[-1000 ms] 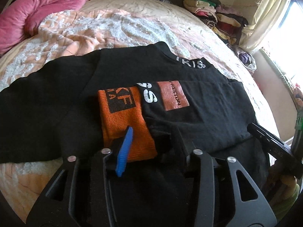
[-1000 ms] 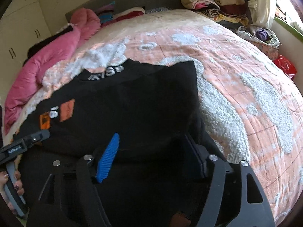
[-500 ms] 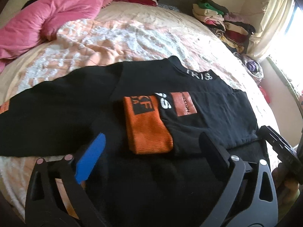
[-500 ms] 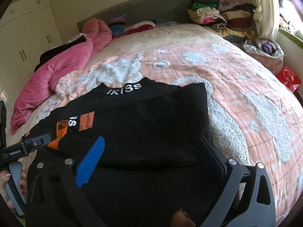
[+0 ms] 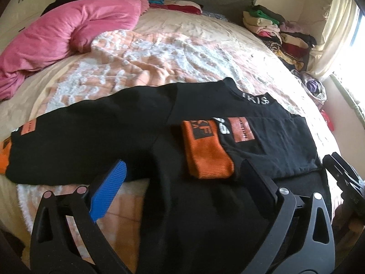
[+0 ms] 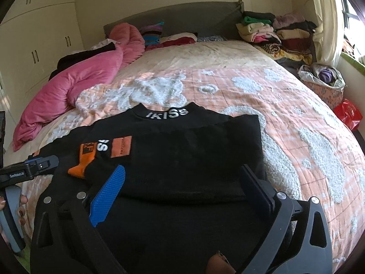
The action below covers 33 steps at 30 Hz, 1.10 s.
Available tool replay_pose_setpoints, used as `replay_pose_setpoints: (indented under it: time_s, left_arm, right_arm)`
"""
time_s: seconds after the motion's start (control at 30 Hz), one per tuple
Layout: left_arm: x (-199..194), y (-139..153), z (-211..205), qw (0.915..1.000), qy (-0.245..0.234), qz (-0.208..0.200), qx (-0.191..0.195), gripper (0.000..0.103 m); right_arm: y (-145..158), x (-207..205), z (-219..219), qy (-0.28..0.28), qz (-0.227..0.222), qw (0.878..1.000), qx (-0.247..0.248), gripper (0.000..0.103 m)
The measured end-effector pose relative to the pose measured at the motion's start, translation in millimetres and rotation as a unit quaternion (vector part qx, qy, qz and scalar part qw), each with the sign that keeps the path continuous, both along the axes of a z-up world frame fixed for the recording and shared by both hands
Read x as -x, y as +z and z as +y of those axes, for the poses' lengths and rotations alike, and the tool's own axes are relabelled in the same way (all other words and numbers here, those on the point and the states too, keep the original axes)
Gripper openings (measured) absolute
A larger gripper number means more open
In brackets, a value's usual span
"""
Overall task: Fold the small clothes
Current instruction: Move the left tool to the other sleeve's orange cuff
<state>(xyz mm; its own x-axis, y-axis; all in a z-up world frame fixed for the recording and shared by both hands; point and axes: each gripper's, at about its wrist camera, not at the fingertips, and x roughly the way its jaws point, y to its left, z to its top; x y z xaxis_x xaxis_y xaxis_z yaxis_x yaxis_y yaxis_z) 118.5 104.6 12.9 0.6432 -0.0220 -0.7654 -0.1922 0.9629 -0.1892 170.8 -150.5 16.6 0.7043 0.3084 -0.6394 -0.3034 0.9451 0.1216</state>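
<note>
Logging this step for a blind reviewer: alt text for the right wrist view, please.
A black sweatshirt lies on a peach bedspread, one orange-cuffed sleeve folded across its chest. The open right gripper hovers over its hem, empty.

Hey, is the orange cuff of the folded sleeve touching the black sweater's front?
Touching. In the left wrist view the orange cuff lies flat on the black sweater, no gap or shadow under it; the right wrist view agrees.

Cream wardrobe (image 6: 38, 36) left, grey headboard (image 6: 182, 20), bright window (image 5: 355, 34) right.
</note>
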Motion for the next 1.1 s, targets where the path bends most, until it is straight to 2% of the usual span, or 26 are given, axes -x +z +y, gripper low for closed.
replay_pose_setpoints:
  time_s: [0.27,0.4,0.57,1.1]
  left_arm:
    - [17,5,30,0.9994,0.031,-0.01,0.009,0.094]
    - [27,7,46,0.9986,0.042,-0.013,0.027,0.093]
    - [39,9,63,0.9977,0.06,-0.019,0.025,0.094]
    - [76,9,119,0.9903,0.123,-0.034,0.055,0.094]
  right_arm:
    - [13,15,34,0.032,-0.018,0.999,0.007,0.098]
    - [16,22,52,0.05,-0.023,0.998,0.013,0.098]
    - [18,33,79,0.078,-0.027,0.996,0.02,0.098]
    - [28,63,154,0.157,-0.045,0.986,0.037,0.098]
